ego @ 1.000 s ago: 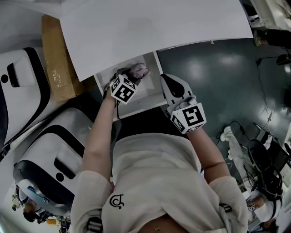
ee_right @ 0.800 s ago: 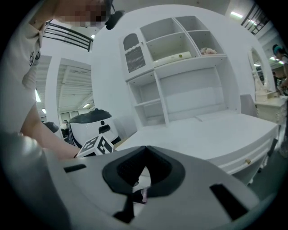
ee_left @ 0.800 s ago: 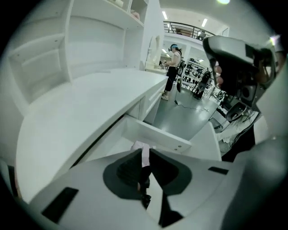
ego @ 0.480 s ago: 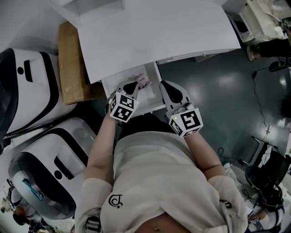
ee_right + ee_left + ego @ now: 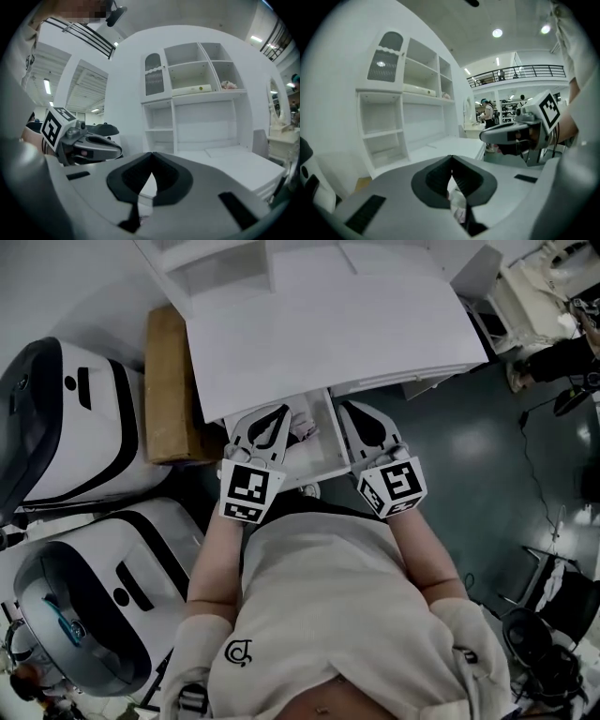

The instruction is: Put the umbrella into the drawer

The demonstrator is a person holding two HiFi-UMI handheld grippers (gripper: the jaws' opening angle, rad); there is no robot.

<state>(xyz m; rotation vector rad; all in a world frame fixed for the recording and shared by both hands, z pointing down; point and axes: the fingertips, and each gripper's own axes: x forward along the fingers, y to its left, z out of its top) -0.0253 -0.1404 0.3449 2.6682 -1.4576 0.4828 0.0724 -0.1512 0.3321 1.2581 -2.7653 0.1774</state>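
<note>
The folded pinkish umbrella [image 5: 303, 430] lies in the open white drawer [image 5: 325, 444] under the desk edge. My left gripper [image 5: 277, 412] hangs above the drawer's left part, shut, with nothing between its pads. In the left gripper view the jaws [image 5: 451, 158] meet, and a bit of the umbrella [image 5: 458, 207] shows far below them. At the drawer's right side my right gripper [image 5: 360, 410] is shut and empty as well. It points level at the desk, jaws [image 5: 152, 154] touching.
A white desk top [image 5: 328, 334] with a shelf unit [image 5: 187, 93] stands ahead. A cardboard box [image 5: 169, 390] leans at the desk's left. Two white-and-black machines [image 5: 66, 418] [image 5: 84, 587] stand at the left. Dark floor [image 5: 469, 456] lies at the right.
The left gripper has let go of the umbrella in the drawer, risen out of it and shut. The right gripper has risen too. The umbrella stays in the drawer.
</note>
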